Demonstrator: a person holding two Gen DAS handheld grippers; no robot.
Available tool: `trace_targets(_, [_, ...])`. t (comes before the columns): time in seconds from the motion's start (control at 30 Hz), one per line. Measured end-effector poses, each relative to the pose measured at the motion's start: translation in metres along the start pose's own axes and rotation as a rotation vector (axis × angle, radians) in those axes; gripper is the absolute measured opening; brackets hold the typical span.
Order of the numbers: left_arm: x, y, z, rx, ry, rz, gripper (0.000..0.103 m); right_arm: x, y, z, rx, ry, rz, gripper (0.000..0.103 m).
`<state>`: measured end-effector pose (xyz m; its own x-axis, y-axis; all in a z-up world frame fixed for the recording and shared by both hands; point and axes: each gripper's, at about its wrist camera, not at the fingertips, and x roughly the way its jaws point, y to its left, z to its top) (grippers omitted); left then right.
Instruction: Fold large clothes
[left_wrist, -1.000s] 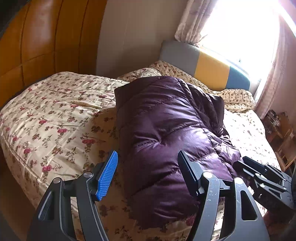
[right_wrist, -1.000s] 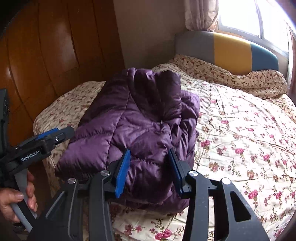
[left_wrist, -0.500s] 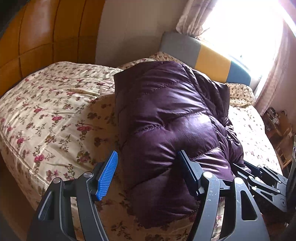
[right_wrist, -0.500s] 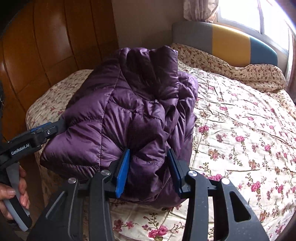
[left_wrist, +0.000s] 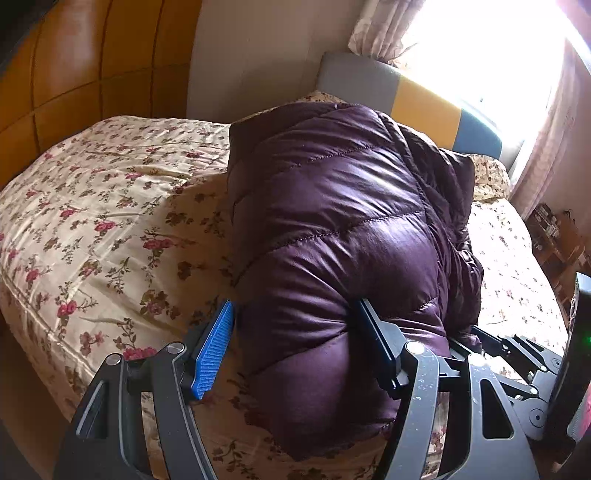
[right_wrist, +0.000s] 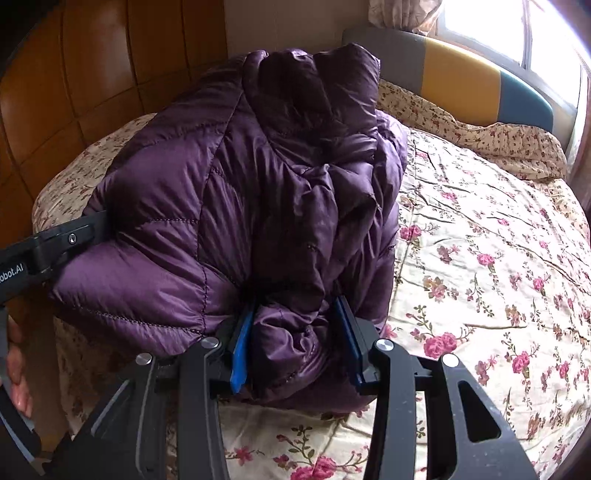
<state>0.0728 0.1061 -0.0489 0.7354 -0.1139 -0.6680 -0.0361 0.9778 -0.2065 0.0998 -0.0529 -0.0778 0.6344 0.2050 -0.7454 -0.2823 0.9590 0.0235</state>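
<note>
A folded purple puffer jacket (left_wrist: 343, 229) lies on the floral bedspread (left_wrist: 92, 221), bulky and quilted. My left gripper (left_wrist: 295, 347) is open, with the jacket's near left end between its fingers and one blue pad (left_wrist: 214, 350) clear of the fabric. In the right wrist view the jacket (right_wrist: 240, 184) fills the middle. My right gripper (right_wrist: 295, 343) has its jaws around the bunched near right end, both pads against the fabric. The left gripper (right_wrist: 55, 247) shows at the jacket's left edge there.
The bed (right_wrist: 480, 258) stretches right with floral cover. A grey, yellow and blue headboard (right_wrist: 461, 77) stands at the back under a bright window. Brown padded wall panels (left_wrist: 74, 74) are at the left. The bed's near edge is just below both grippers.
Both grippers have moved forward onto the jacket's near edge. The right gripper's jaws have closed in on the bunched fabric. The left jaws stay wide.
</note>
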Motion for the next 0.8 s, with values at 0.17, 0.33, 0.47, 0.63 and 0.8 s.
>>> trace_targets(0.17, [-0.006,0.002,0.002,-0.017,-0.009,0.012,0.072,-0.012,-0.005,0.004,0.037,-0.010,0.010,0.043])
trace_targets(0.33, [-0.017,0.003,0.002,-0.036,-0.028,0.030,0.084,-0.034,-0.007,0.008,0.063,-0.042,0.001,0.053])
trace_targets(0.47, [-0.029,0.005,0.002,-0.050,-0.055,0.052,0.088,-0.051,-0.004,0.015,0.079,-0.061,-0.028,0.061])
trace_targets(0.63, [-0.049,0.011,0.004,-0.081,-0.094,0.071,0.096,-0.067,0.002,0.022,0.117,-0.063,-0.061,0.069])
trace_targets(0.8, [-0.067,0.017,0.001,-0.109,-0.127,0.090,0.100,-0.082,0.014,0.028,0.117,-0.085,-0.069,0.082])
